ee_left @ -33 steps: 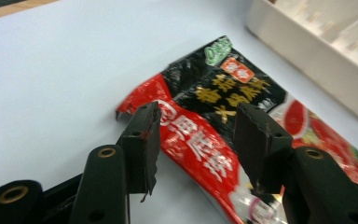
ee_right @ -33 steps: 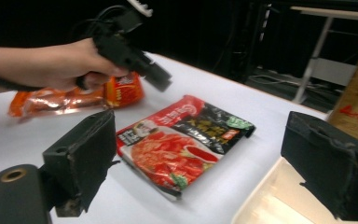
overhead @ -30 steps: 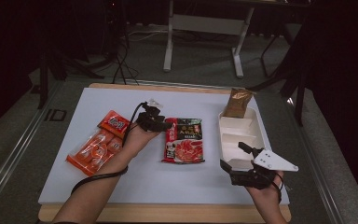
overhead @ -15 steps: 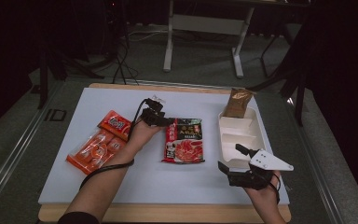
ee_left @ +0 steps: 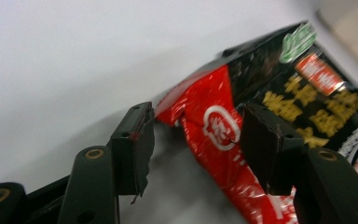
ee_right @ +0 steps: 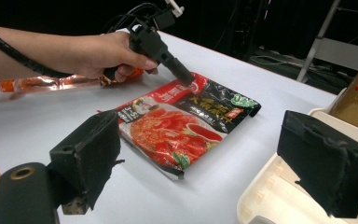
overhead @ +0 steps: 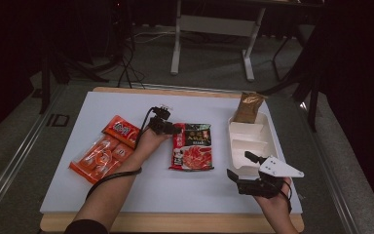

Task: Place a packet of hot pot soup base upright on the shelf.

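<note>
While the left gripper hangs low over the table, this is how things stand:

Red-and-black sauce packet: one, flat on the white table, mid-table, between the orange packs and the tray.
Packet against the left claw: in the left gripper view the packet's red corner edge lies between the two black jaws; one pad is just at the crumpled corner, the other sits over the red strip. Whether the pads press on it I cannot tell.
Left claw state: jaws apart, about half spread, and they have just been closing a little with the packet's corner between them.
Right gripper: one, held near the table's near edge beside the tray, well apart from the packet; jaws wide apart with nothing between them.
Orange snack packs: two, lying together to the left of the left hand.
White tray: one, divided into compartments, at the right.
Brown pouch: one, standing at the tray's far end.
</note>
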Motion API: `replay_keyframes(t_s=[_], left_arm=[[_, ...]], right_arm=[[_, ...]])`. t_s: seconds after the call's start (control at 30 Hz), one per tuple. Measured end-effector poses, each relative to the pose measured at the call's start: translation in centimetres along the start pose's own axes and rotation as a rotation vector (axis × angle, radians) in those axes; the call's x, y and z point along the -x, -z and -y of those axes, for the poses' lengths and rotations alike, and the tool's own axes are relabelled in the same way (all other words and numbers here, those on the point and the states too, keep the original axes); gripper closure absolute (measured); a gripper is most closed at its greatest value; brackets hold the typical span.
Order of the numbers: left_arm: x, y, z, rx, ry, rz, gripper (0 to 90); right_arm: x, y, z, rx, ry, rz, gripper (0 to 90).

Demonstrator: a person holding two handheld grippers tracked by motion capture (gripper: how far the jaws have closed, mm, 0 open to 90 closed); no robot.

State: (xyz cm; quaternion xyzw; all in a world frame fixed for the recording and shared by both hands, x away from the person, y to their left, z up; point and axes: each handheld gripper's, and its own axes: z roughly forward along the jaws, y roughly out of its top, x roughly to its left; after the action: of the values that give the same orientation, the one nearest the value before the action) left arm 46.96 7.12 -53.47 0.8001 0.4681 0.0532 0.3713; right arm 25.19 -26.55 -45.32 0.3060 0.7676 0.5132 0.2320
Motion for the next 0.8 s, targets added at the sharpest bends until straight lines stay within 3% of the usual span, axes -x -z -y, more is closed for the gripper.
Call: replay_keyframes(t_s=[0.17,0.3,0.37,0.5,0.63,0.8], left_arm=[[0.1,-0.8,0.2,-0.006,0.037,0.010,44.8],[0.7,-1.1,0.1,-0.017,0.009,-0.018,48.0],[1.1,-1.2,0.1,-0.033,-0.006,-0.009,63.1],[1.3,-1.1,-0.2,-0.042,-0.012,-0.024,74.2],[1.6,-0.6,-0.3,-0.027,-0.013,-0.030,81.4],[2.4,0.4,-0.7,0.026,-0.016,-0.027,85.0]], right_arm=[[0.1,-0.1,0.0,-0.007,-0.008,-0.002,13.2],[0.1,-0.1,0.1,-0.012,-0.010,-0.003,13.3],[0.2,-0.2,0.1,-0.016,-0.013,-0.007,13.4],[0.1,-0.4,0.1,-0.029,-0.016,-0.007,13.4],[-0.1,-0.6,0.1,-0.034,-0.011,-0.016,13.8],[-0.1,-0.5,0.1,-0.033,-0.019,-0.021,13.8]])
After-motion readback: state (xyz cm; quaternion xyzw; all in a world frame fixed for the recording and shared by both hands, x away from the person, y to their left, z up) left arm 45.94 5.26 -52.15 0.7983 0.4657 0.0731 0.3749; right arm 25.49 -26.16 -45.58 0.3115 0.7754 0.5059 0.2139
